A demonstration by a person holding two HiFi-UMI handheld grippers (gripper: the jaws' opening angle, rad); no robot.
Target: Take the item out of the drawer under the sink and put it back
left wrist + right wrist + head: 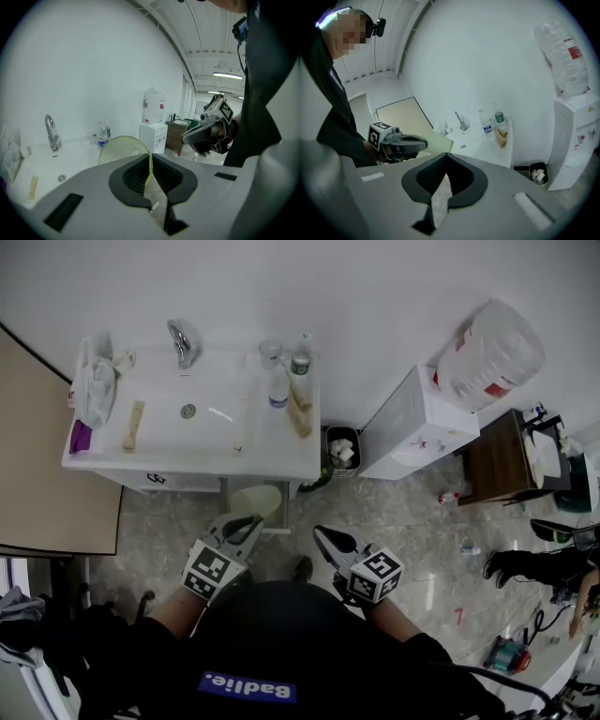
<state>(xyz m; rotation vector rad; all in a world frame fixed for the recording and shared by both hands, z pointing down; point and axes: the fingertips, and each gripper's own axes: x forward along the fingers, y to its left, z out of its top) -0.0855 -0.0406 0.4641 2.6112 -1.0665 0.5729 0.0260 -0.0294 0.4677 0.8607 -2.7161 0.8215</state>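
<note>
Left tool (150, 164) pinches the rim of a pale green bowl (123, 146), held low centre in the head view, just in front of the sink counter (272, 460). Right tool (446, 164) beside it, jaws together, nothing between. Bottles (300, 360) stand at the counter's back edge.

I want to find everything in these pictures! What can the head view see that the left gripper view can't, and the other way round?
Only the head view shows the trash bin next to the sink. Only the left gripper view shows the ceiling lights and, up close, the left gripper clamped on the rim of the green bowl. Both show the faucet, the bottles, the water dispenser and the right gripper.
</note>
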